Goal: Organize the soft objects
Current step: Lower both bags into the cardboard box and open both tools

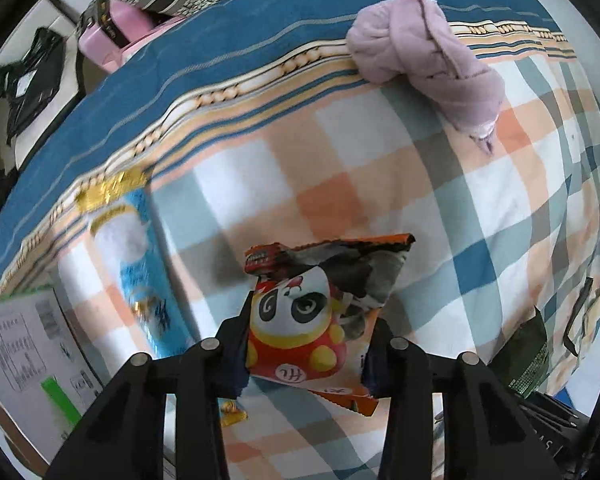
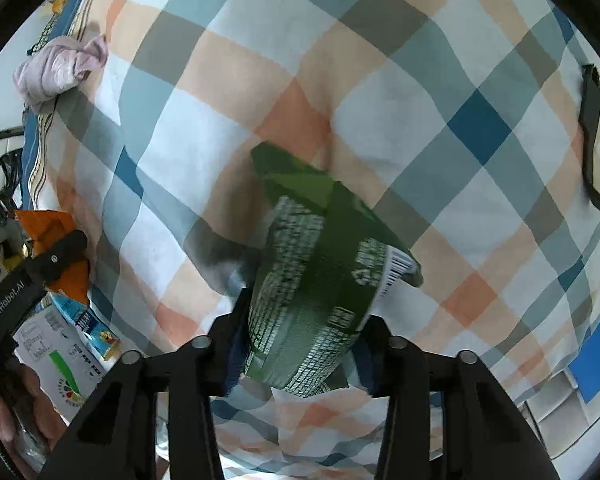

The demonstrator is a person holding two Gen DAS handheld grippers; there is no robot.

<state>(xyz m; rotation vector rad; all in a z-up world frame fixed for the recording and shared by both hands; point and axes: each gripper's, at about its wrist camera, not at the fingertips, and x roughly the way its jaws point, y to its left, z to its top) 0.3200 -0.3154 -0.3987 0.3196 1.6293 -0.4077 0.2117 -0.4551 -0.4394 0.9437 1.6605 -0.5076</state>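
Note:
My left gripper point(image 1: 306, 344) is shut on an orange snack bag with a panda picture point(image 1: 312, 312) and holds it above the checked bedsheet point(image 1: 380, 184). My right gripper point(image 2: 300, 340) is shut on a green snack bag point(image 2: 320, 280) over the same sheet point(image 2: 228, 80). A rolled pale purple cloth point(image 1: 424, 52) lies at the far side of the bed; it also shows at the upper left of the right wrist view point(image 2: 60, 68). A blue and white packet point(image 1: 140, 264) lies on the sheet left of the left gripper.
A printed paper sheet point(image 1: 32, 344) lies at the bed's left edge. A pink case point(image 1: 112, 36) and a black plastic bag point(image 1: 32, 80) sit beyond the bed. A dark strap point(image 2: 592, 140) lies on the sheet at right. The left gripper shows in the right wrist view point(image 2: 48, 264).

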